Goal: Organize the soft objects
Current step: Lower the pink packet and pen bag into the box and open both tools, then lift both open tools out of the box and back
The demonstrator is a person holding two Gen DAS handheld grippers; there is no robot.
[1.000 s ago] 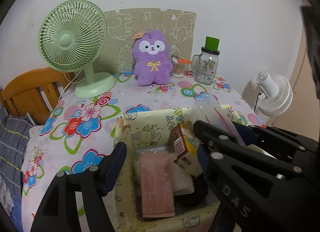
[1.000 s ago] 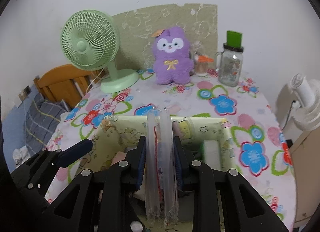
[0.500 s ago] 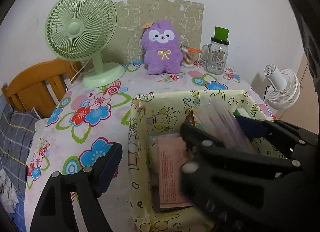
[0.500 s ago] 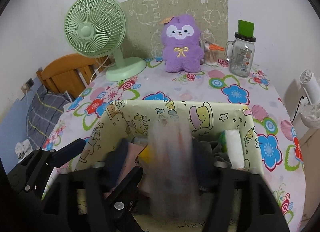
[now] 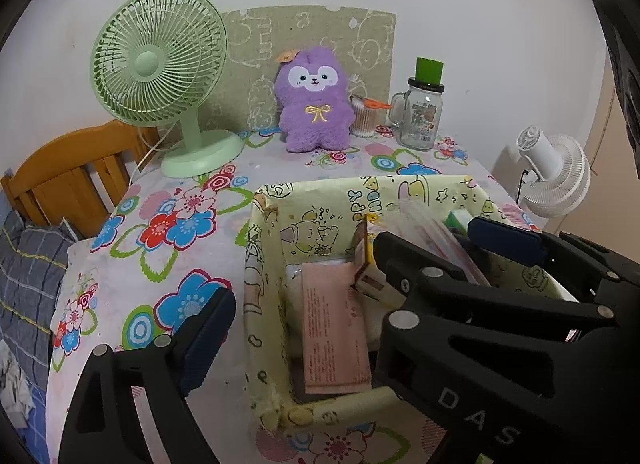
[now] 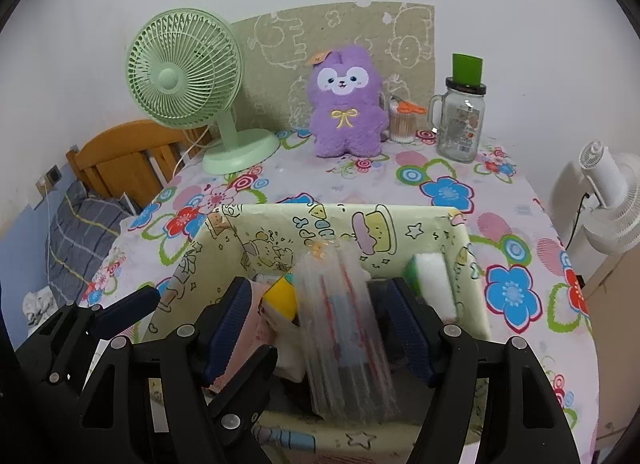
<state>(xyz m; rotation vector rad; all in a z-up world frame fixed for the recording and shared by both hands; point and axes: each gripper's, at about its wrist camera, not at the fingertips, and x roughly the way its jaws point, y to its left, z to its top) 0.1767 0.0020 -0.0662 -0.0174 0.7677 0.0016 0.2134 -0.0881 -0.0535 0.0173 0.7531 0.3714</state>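
**Clear bag stands in the box between open fingers**

The right gripper is over the yellow cloth box. Its jaws are opening, and a clear plastic bag stands between them inside the box, a bit blurry. The pads do not press on it. The left gripper is opening wide too, with 1 finger outside the box wall and nothing held. A pink packet lies in the box. The purple plush toy sits far back on the flowery table, beside the green fan
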